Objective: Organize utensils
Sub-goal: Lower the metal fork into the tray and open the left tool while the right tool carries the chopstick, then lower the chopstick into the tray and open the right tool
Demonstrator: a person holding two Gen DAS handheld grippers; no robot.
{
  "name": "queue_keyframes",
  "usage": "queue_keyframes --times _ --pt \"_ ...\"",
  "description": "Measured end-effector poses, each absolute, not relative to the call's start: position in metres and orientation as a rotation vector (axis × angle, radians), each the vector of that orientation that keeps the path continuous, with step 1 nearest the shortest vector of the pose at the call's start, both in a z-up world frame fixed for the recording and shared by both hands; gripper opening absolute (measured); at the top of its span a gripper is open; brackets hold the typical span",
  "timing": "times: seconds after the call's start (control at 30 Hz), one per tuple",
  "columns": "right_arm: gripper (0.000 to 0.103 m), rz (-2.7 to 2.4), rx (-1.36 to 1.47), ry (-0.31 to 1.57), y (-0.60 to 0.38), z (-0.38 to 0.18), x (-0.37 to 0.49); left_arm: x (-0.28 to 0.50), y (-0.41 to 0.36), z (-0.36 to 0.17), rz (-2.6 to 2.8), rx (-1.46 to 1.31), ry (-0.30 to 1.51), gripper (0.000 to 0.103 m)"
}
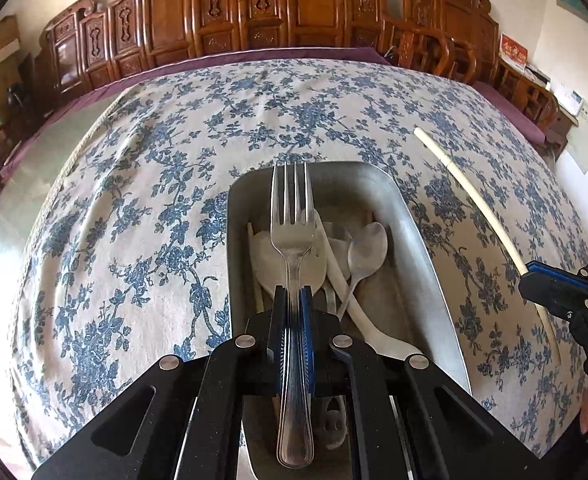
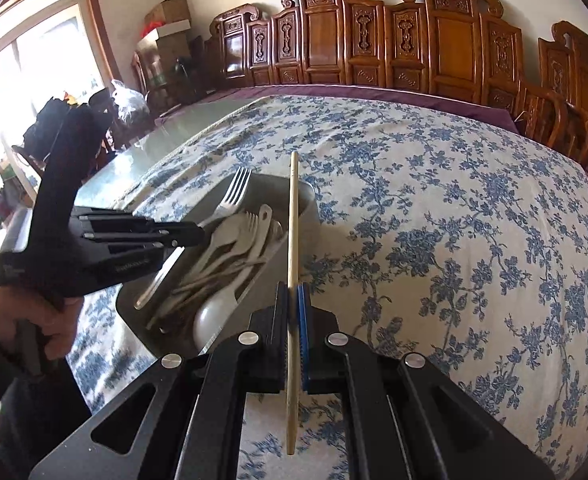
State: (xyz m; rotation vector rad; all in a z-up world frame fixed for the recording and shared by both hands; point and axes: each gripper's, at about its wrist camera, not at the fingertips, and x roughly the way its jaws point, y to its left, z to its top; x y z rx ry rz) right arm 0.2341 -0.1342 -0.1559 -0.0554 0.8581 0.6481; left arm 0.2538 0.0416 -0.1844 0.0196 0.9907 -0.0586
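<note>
A: Left gripper (image 1: pixel 294 300)?
B: Clamped tight on a metal fork (image 1: pixel 292 240), tines forward, held over the steel tray (image 1: pixel 414 220).
A: Right gripper (image 2: pixel 293 300)?
B: Closed on one pale chopstick (image 2: pixel 293 240), above the floral cloth (image 2: pixel 454 220) beside the tray.
A: Tray contents?
B: A metal spoon (image 1: pixel 368 248), white plastic cutlery (image 2: pixel 237 240), piled loosely.
</note>
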Motion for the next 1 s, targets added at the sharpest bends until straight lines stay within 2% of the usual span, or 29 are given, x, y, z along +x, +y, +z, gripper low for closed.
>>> queue_keyframes --times 0.33,0.57,0.67,1.0 --pt "0.006 0.640 -0.056 0.840 -0.121 -0.129 0.234 0.261 0.039 -0.194 -0.066 0.015 1.026 0.007" --pt "0.006 0.637 -0.053 0.846 -0.111 -0.125 0.229 0.241 0.047 -0.166 -0.075 0.004 0.949 0.010" --pt "0.006 0.644 -0.043 0.852 -0.104 -0.126 0.229 0.229 0.053 -0.148 -0.064 0.002 0.909 0.017" --pt "0.006 0.661 -0.005 0.910 -0.067 -0.145 0.239 0.206 0.081 -0.117 -0.027 -0.018 0.857 0.018"
